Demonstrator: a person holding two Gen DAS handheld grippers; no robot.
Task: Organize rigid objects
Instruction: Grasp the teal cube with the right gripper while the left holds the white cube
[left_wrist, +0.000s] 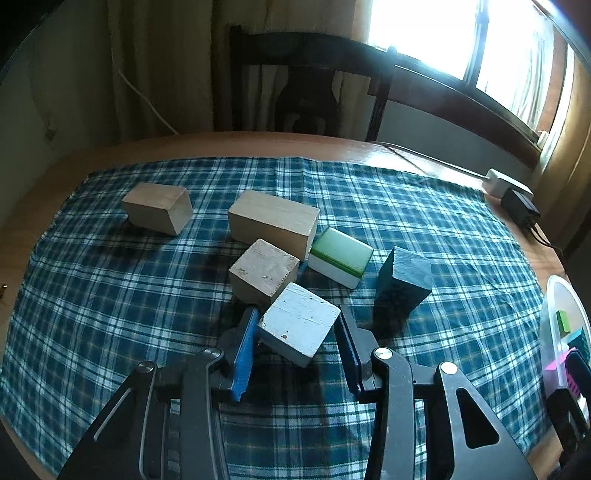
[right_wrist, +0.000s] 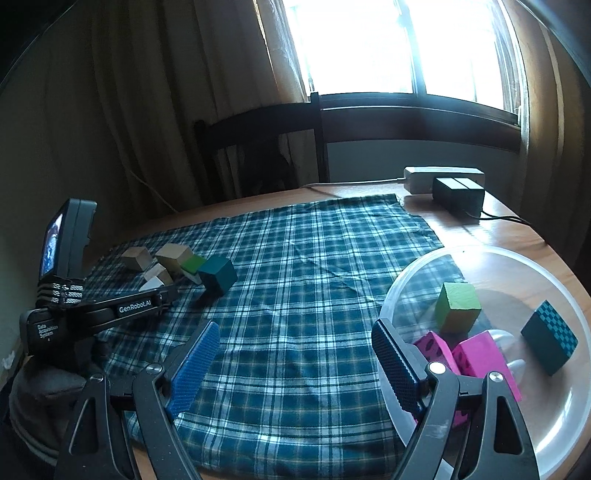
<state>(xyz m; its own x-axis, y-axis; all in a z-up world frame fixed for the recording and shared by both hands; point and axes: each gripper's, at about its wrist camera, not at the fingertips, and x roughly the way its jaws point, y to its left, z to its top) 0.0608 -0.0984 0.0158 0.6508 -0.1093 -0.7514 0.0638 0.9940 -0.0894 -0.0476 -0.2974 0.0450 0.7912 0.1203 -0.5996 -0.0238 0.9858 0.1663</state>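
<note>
Straddling a white block (left_wrist: 299, 323), the left gripper (left_wrist: 295, 332) has its two blue-padded fingers (left_wrist: 243, 354) spread apart on either side of it; the left pad is at or very near the block's side, the right pad stands clear, so the block is not clamped. It sits on a blue plaid cloth (left_wrist: 110, 295) that covers most of the wooden desk (left_wrist: 221, 142). Just beyond the white block, and touching or nearly touching it, is a speckled pale wooden cube (left_wrist: 264, 271). Behind that lies a long plain wooden block (left_wrist: 273, 221), with a green-topped white block (left_wrist: 340, 256) just beside its right end. A dark teal block (left_wrist: 402, 286) stands a little apart to the right, and a second plain wooden block (left_wrist: 157, 206) lies well apart to the left.

From the right wrist view, the right gripper (right_wrist: 295, 354) is wide open and holds nothing, hovering over bare cloth. Its right finger (right_wrist: 395, 365) overlaps the rim of a clear round bowl (right_wrist: 554, 424) at the desk's right edge. Inside the bowl are a green cube (right_wrist: 456, 304), two pink blocks (right_wrist: 480, 358) close together and a dark checkered block (right_wrist: 550, 341). At the far right corner of the desk are a white power strip (right_wrist: 443, 177) and a black adapter (right_wrist: 458, 194).
</note>
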